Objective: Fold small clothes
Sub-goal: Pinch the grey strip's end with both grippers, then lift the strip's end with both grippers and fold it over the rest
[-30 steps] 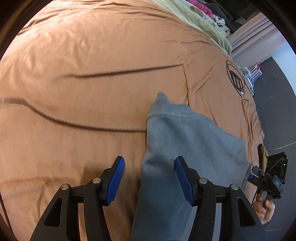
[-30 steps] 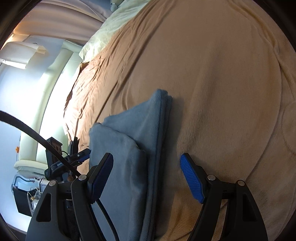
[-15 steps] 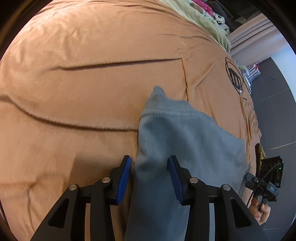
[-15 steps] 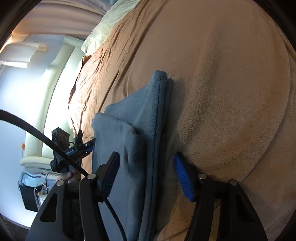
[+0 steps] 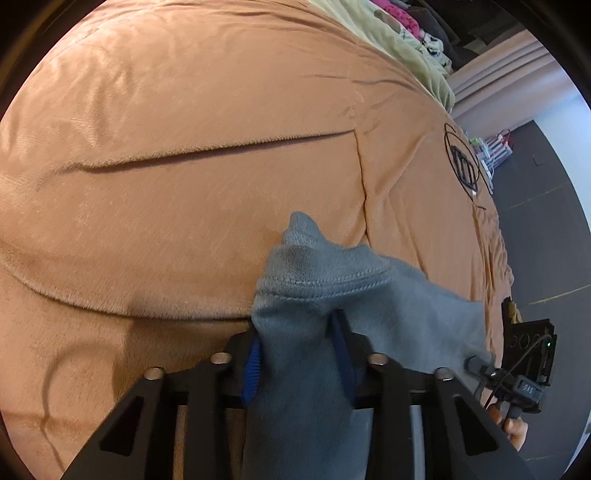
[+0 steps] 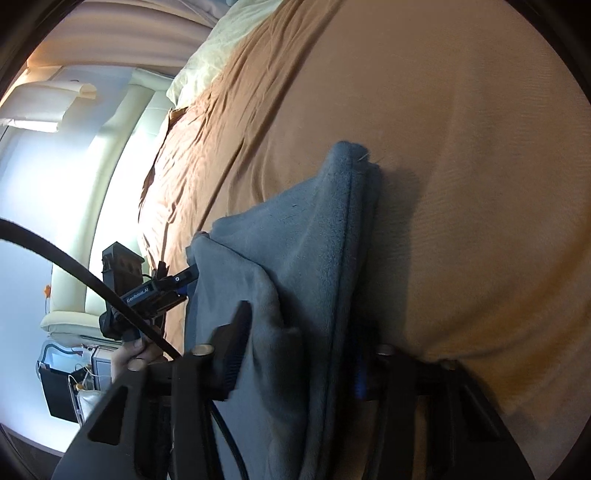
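A small blue-grey fleece garment (image 5: 354, 288) lies partly folded on the tan bed cover (image 5: 184, 166). My left gripper (image 5: 299, 354) is shut on its near edge, and the cloth bunches up between the blue pads (image 5: 252, 363). In the right wrist view the same garment (image 6: 314, 251) rises off the bed cover (image 6: 461, 166), and my right gripper (image 6: 295, 354) is shut on its other end, with folded layers pinched between the pads. Each gripper shows in the other's view: the right one (image 5: 517, 384) and the left one (image 6: 155, 291).
A pale green blanket (image 5: 406, 44) and colourful clothes (image 5: 402, 18) lie at the bed's far edge. A black round logo (image 5: 461, 162) marks the cover. A cream headboard (image 6: 122, 166) and pale pillow (image 6: 221, 44) lie beyond the bed. Dark floor (image 5: 546, 221) is to the right.
Both grippers moved forward onto the garment and closed on it. The cloth now bunches and lifts at both ends.
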A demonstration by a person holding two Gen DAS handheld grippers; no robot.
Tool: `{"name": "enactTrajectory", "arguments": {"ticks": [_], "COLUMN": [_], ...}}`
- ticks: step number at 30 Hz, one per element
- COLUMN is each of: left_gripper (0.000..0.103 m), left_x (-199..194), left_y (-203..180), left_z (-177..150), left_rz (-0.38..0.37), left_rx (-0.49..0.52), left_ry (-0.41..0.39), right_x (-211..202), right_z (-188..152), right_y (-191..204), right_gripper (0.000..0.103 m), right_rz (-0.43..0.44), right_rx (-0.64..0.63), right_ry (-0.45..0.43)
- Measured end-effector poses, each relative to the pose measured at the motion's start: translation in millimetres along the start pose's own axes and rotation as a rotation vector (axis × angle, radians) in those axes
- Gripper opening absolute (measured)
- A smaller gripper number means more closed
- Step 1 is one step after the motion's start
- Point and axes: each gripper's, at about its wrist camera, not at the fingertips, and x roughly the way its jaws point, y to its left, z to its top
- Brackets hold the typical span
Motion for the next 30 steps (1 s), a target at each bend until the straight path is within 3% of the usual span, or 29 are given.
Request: {"name": "enactTrajectory", "arguments": {"ticks": [3,5,18,30], "left_gripper": [0.008,0.007,0.005,0.005], "left_x": [-5.5,-13.3,-84.5,-170.1], "left_y": [-1.2,-4.0,-29.2,-61.0], "left_z": [0.5,-0.7,-9.8,-43.7], "left_rz": [0.009,0.003,-0.071,-0.176], "left_rx": [0.001,0.008,0.027,0.076], "left_ry": [-0.010,-0.025,-0.131,-0.242], "right_x": [-6.2,-12.5,-39.1,-86.8], "right_z": [-6.6,-8.5,-39.0,-119.9], "right_y": [1.5,13.9,80.4,151.0], "right_gripper": [0.019,0.017,0.016,0.016], "right_rz": [-0.017,-0.010,-0.003,-0.037], "right_rx": [-0.017,-0.050,-0.192,-0.294], "right_ry": [-0.001,-0.015,-0.125,-0.243]}}
